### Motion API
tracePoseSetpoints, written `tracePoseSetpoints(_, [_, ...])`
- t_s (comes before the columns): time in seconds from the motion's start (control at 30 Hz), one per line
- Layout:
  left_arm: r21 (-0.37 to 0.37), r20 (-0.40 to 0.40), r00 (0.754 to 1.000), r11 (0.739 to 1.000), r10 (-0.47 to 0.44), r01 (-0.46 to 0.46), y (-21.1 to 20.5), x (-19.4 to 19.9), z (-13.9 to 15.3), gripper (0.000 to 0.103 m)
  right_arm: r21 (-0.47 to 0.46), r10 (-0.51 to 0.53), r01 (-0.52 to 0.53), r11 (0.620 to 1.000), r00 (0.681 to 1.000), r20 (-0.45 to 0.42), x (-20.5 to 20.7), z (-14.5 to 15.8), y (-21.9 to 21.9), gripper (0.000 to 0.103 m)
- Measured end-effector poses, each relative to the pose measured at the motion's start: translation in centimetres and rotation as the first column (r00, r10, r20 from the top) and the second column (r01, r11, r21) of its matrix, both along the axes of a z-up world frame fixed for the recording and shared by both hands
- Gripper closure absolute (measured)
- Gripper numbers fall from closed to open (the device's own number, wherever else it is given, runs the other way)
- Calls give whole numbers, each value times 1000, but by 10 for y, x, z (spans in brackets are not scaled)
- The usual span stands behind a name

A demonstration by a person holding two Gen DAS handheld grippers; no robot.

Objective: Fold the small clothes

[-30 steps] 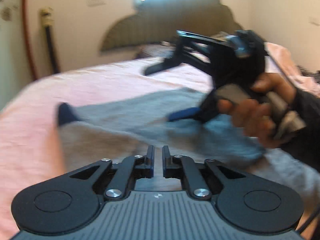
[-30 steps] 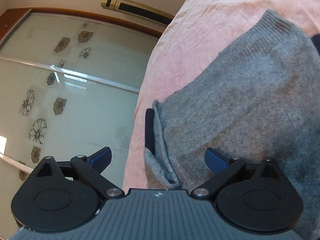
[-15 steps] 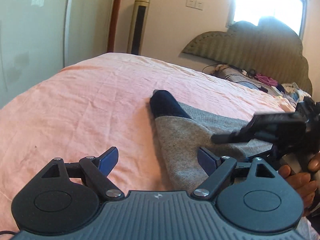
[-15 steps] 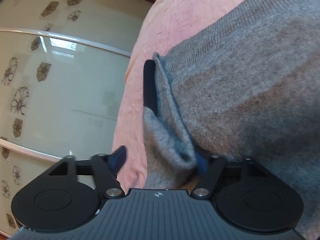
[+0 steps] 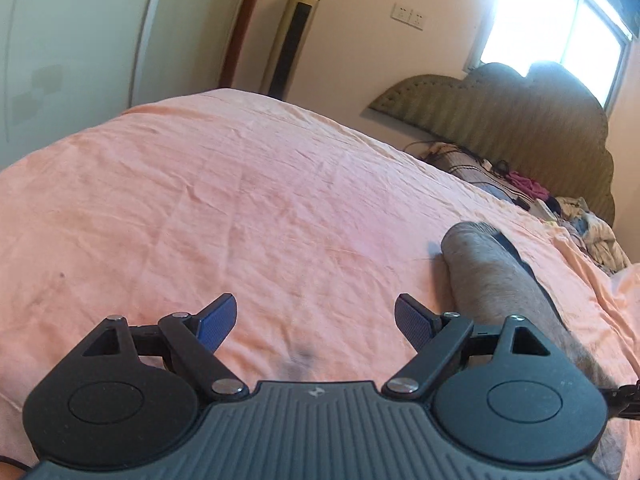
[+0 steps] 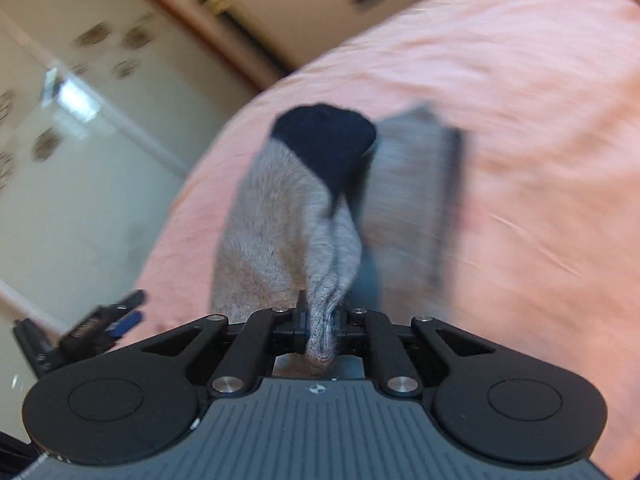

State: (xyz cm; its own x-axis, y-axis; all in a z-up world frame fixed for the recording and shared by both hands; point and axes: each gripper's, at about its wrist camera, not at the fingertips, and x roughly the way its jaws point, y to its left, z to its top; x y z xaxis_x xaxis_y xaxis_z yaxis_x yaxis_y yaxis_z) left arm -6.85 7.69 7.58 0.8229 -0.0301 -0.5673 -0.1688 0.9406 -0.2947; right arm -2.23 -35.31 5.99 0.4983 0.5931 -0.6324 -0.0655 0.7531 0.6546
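Observation:
A grey sock with a dark navy toe (image 6: 304,200) hangs from my right gripper (image 6: 320,322), which is shut on a bunched fold of its fabric and holds it above the pink bedsheet (image 6: 540,160). A second grey knitted piece (image 6: 416,176) lies on the sheet just behind it; the view is blurred. In the left wrist view a grey sock (image 5: 496,276) lies on the sheet to the right. My left gripper (image 5: 316,320) is open and empty over bare sheet, left of that sock. It also shows at the left edge of the right wrist view (image 6: 116,320).
The pink sheet (image 5: 240,208) covers the whole bed. A padded headboard (image 5: 520,120) stands at the far right with a pile of clothes and cables (image 5: 560,208) below it. A tall fan tower (image 5: 296,32) and wardrobe doors (image 5: 72,40) stand behind the bed.
My right gripper closed on the sock's edge and lifted it off the sheet. My left gripper opened, let go of the grey fabric and swung away to the left.

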Motion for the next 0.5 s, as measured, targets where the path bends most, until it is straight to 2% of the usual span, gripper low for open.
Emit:
tracePoseSetpoints(0.07, [8,-25,999,999,-47,47,-13,9,-2,16,20,-22,23,1000,999,-45,-5,-9,-7,63])
tracePoseSetpoints(0.1, [11,-35,997,997,-75,76,-20,14,-2,16,30,-14,14,999,1000,-27,-5,-6,-7,57])
tracePoseSetpoints(0.17, [30,-33,992,992,-119,120,-35,18,2,16,8,-64,63,998,997,51,-2,14,-6,32])
tracePoseSetpoints(0.2, [42,-21,990,990,-136,137,-42,17,5,16,4,-93,93,996,991,99,4,24,-9,28])
tracePoseSetpoints(0.3, [55,8,978,977,-206,206,-60,13,9,16,58,-131,123,991,980,150,38,35,-13,27])
tracePoseSetpoints(0.37, [75,-5,953,950,-303,302,-77,12,7,16,61,-130,122,991,980,149,73,31,-8,29])
tracePoseSetpoints(0.43, [170,-20,912,898,-409,406,-106,7,1,16,37,-128,125,992,986,109,107,22,2,38])
tracePoseSetpoints(0.5, [286,-35,884,843,-466,456,-133,-1,-6,16,4,-109,109,994,992,67,138,10,19,40])
